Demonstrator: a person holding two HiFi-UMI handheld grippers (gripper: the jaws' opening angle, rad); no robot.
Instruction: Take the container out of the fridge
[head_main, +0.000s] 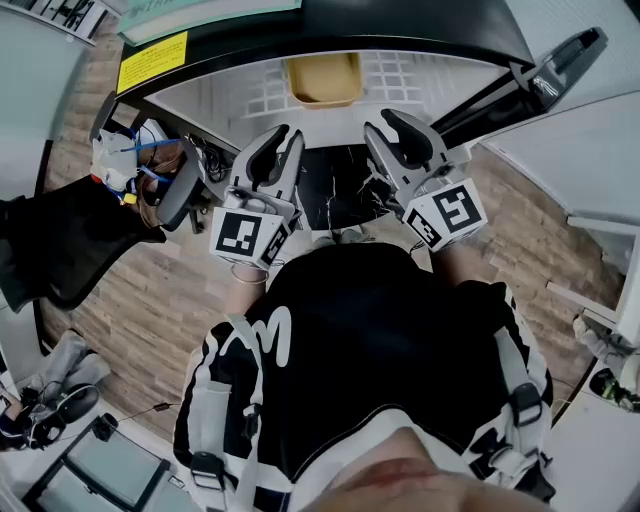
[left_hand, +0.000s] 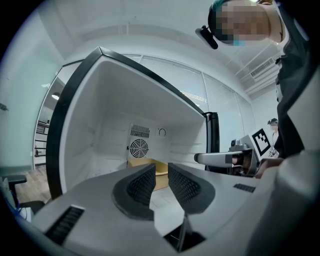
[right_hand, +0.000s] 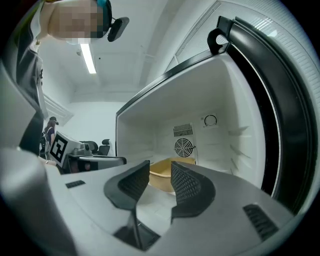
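Left gripper (head_main: 288, 140) and right gripper (head_main: 385, 125) are poised before the fridge (head_main: 430, 75), jaws apart, empty; the container (head_main: 322, 78) inside must be reached next.

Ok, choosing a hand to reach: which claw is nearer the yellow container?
Right, marginally. The right claw is short of the container, off its right corner; the left claw off its left corner, slightly further back.

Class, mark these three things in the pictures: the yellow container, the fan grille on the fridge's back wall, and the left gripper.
yellow container (head_main: 322, 80): head view, its inside floor.
fan grille (right_hand: 184, 147): right gripper view, the grille's centre.
left gripper (left_hand: 161, 167): left gripper view, midway between its fingertips.
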